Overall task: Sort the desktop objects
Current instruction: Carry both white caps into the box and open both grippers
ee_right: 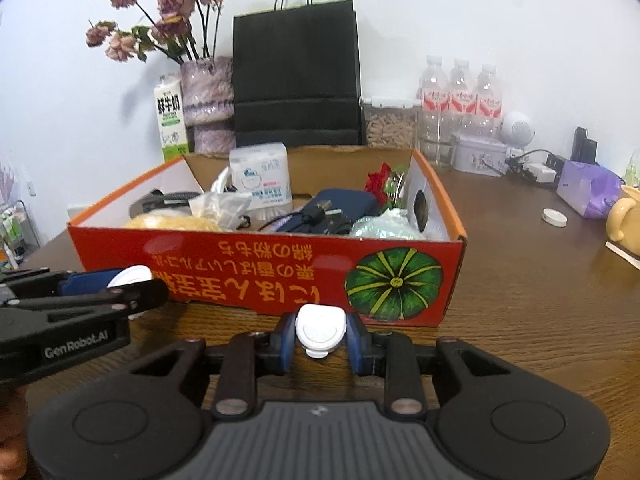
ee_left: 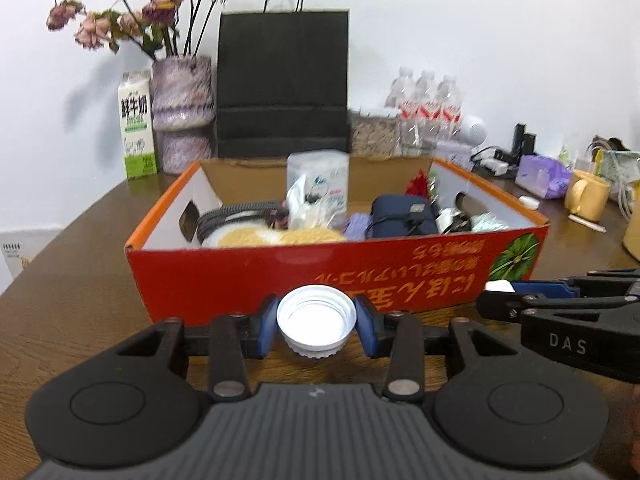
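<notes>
Cap [ee_left: 316, 320], open side up, was pinched in the left tool [ee_left: 316, 322] just short of the red box [ee_left: 240, 276] on the worktop [ee_left: 80, 288], while the right tool [ee_right: 320, 334] pinched a small white clip-like piece [ee_right: 320, 330], both seemingly poised for dropping inside.

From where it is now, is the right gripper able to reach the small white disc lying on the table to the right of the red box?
Probably not yet: the right gripper is shut on a white clip-like piece, though the table toward the white disc looks free.
</notes>
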